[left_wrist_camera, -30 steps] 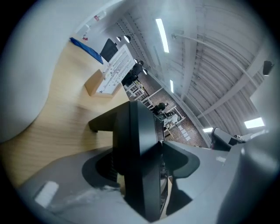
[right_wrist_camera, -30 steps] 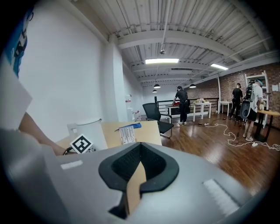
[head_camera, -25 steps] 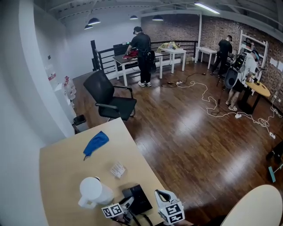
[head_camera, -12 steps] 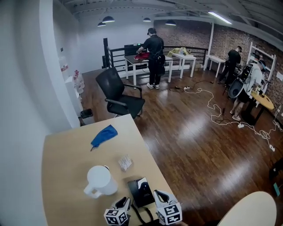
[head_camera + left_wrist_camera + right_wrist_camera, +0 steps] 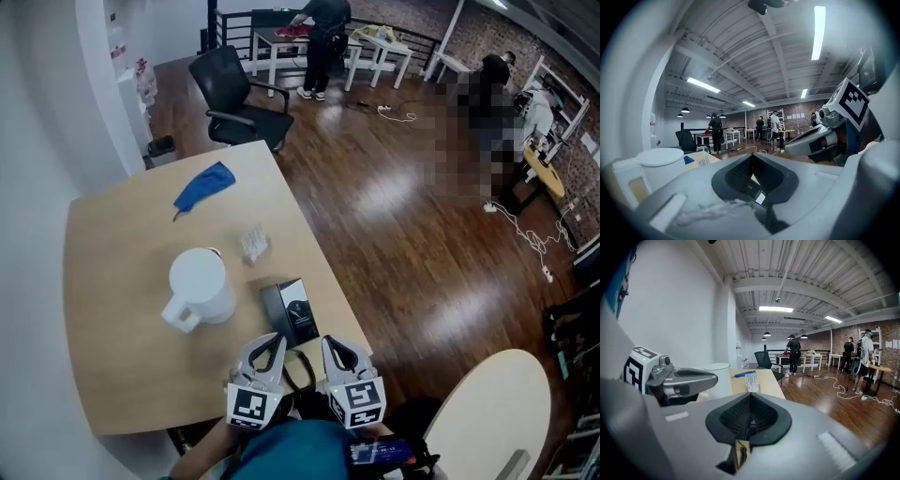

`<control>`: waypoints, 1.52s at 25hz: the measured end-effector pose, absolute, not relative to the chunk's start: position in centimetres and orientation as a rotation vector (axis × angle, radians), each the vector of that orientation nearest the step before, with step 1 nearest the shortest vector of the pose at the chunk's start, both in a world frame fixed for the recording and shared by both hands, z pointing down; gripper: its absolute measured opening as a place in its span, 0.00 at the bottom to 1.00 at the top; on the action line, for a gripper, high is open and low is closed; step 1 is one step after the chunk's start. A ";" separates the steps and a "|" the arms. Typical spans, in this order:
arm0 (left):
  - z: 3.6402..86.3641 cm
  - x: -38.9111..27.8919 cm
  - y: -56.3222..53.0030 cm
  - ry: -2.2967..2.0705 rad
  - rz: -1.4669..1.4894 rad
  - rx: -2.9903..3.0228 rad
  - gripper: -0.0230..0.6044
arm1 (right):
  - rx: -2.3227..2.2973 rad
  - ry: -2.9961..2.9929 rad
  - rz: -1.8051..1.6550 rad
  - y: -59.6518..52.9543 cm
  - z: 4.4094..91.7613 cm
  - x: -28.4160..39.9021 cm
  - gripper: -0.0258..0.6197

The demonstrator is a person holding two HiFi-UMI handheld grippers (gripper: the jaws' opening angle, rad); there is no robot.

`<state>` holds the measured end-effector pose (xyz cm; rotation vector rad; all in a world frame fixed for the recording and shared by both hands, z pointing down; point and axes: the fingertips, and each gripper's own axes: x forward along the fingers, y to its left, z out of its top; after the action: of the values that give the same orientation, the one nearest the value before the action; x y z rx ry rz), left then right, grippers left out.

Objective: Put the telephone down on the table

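The black telephone lies flat on the wooden table near its right edge, next to a white pitcher. My left gripper hovers just in front of the telephone, jaws shut with nothing between them; in the left gripper view the closed jaws meet in a line. My right gripper hangs beside it on the right, also shut. A black cord loop shows between the two grippers; I cannot tell where its ends go.
A blue cloth and a small clear packet lie farther back on the table. Beyond it stand a black office chair, people at white tables, and cables on the wooden floor. A round pale tabletop is at lower right.
The left gripper has left the telephone's side, risen and closed. Both grippers now sit higher and nearer the table's front edge. The telephone stays on the table. The head view tilted down.
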<state>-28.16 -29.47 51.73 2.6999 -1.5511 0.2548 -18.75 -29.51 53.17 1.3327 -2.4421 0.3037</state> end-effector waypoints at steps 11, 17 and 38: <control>50.0 -24.6 -26.5 -1.432 0.248 2.792 0.06 | 1.487 -2.389 0.281 -26.4 51.4 -16.1 0.03; 48.5 -22.8 -24.9 -1.415 0.207 2.746 0.06 | 1.541 -2.414 0.265 -24.8 50.3 -14.6 0.03; 50.1 -14.2 -10.5 -1.520 0.359 2.619 0.06 | 1.618 -2.488 0.345 -10.8 51.7 -3.3 0.03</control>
<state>-14.19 -10.45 50.06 2.6191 -1.5199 0.3589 -3.27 -10.82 51.73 1.6178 -2.4881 0.3451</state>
